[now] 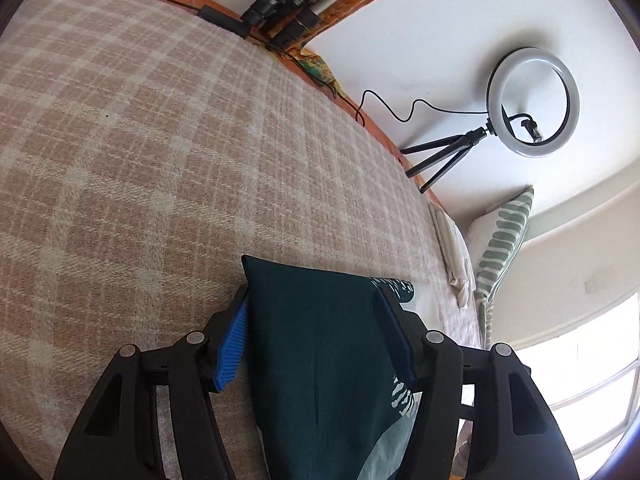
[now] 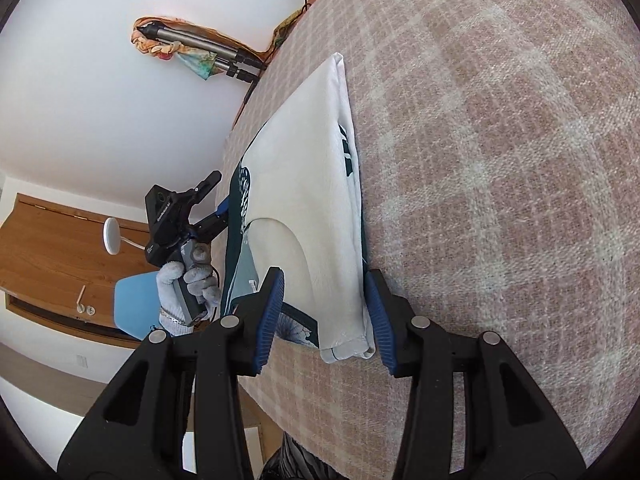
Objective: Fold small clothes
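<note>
A small folded garment, dark green outside (image 1: 320, 360) and white inside (image 2: 312, 184), lies on a pink plaid blanket (image 1: 140, 140). My left gripper (image 1: 312, 292) straddles one end of it, blue pads on either side of the green cloth, which also runs out past the right finger. My right gripper (image 2: 324, 280) straddles the other end, over the white folded edge, and green cloth shows beyond its left pad. Both stand apart with cloth between the jaws, and neither is pinching it. The right wrist view also shows the left gripper (image 2: 220, 196), held by a gloved hand (image 2: 188, 280).
A ring light on a small tripod (image 1: 532, 100) and a bundle of tripod legs (image 1: 280, 12) sit at the bed's far edge by the white wall. A striped pillow (image 1: 504, 248) and folded white cloth (image 1: 456, 256) lie at the side. A blue chair (image 2: 136, 304) stands beyond the bed.
</note>
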A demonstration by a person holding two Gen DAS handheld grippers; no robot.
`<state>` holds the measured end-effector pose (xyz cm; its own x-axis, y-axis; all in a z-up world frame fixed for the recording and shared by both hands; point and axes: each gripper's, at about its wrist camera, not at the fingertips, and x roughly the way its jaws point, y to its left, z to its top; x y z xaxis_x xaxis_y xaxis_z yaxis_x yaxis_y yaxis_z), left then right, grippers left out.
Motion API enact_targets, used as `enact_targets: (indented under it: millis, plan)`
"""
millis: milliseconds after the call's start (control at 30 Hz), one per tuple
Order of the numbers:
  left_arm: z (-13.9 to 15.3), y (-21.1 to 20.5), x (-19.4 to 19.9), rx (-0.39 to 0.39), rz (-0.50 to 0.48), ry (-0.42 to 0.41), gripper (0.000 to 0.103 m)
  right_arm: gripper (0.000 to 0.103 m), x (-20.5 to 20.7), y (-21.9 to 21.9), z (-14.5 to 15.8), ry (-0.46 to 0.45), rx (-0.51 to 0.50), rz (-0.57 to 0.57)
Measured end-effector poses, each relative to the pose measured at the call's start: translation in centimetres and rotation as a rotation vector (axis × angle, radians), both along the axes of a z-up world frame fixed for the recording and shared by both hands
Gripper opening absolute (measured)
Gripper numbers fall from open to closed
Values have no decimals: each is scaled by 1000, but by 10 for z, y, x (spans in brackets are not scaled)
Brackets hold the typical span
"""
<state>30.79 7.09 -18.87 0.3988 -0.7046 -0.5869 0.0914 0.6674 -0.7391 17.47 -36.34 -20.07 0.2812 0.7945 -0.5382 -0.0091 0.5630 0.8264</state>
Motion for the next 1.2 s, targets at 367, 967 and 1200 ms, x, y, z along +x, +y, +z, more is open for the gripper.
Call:
enact_targets:
  millis: [367,967,1200]
  plan:
    - [0,-19,7,35,-13,-20,37,44,15,29,0,-7,26,12]
    - [66,-61,-22,289,-108,-300,2,7,7,78,66,-222,-513,84]
    - [93,-89,-27,285,-149,-363,2,7,1,88,96,-321,-614,103]
